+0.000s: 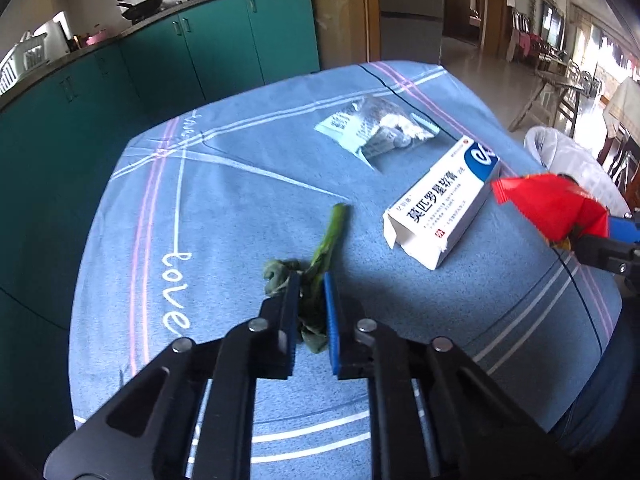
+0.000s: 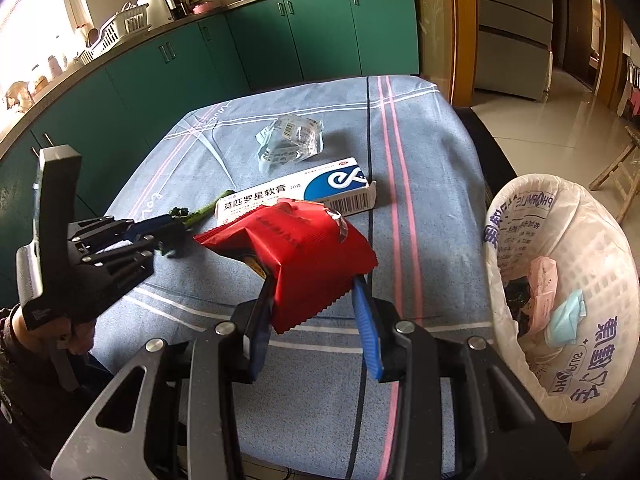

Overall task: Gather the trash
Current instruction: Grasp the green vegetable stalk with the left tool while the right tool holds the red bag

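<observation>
Both tongs point(image 1: 312, 292) point(image 2: 316, 292) (apparently) pinching trash.

one red wrapper point(image 2: 304, 256), one medicine box point(image 2: 296, 196), one clear packet point(image 2: 294, 140), one vegetable stalk point(image 1: 324, 248), one lined bin point(image 2: 560, 296)

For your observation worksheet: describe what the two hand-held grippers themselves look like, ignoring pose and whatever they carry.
Both match. The left hand-held gripper and right hand-held gripper have black angular linkage arms with cut-out slots and round silver pivot bolts. Each finger is lined with a blue ribbed pad. The right wrist view shows the left one's black upright handle, gripped by a dark-sleeved hand.
</observation>
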`<state>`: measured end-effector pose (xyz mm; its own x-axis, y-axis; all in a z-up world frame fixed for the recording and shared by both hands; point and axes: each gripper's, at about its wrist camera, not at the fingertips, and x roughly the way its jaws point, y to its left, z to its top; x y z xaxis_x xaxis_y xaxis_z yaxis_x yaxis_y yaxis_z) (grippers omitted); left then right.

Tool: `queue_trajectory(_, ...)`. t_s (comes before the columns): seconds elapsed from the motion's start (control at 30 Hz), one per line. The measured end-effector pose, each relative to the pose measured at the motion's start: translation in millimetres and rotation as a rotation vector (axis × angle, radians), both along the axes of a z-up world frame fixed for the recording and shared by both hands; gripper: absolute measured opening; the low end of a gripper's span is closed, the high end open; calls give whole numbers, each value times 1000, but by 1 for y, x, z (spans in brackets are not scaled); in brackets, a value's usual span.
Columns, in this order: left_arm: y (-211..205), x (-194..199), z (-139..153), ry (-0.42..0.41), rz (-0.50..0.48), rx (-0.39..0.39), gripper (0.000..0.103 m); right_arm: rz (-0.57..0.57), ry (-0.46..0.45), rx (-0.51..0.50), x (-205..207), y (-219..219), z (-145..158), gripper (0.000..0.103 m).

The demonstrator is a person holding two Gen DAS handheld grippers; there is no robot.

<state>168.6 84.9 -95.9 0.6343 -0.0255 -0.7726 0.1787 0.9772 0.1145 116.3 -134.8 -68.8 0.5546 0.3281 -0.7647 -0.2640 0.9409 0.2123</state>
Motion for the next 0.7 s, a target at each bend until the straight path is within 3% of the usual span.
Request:
queue_trajectory(0.4, 28, -26, 26, -71, 23, -78, 13, -6, 14, -9, -1, -1, -5, 38)
queue_trajectory(0.53, 48, -30, 26, -59, 62, -132, 13, -7, 22, -9, 0, 0, -9, 38)
queue_trajectory(0.7, 60, -29, 20, -35, 101, -127, 12, 2, 29, -12, 1, 3, -14, 38)
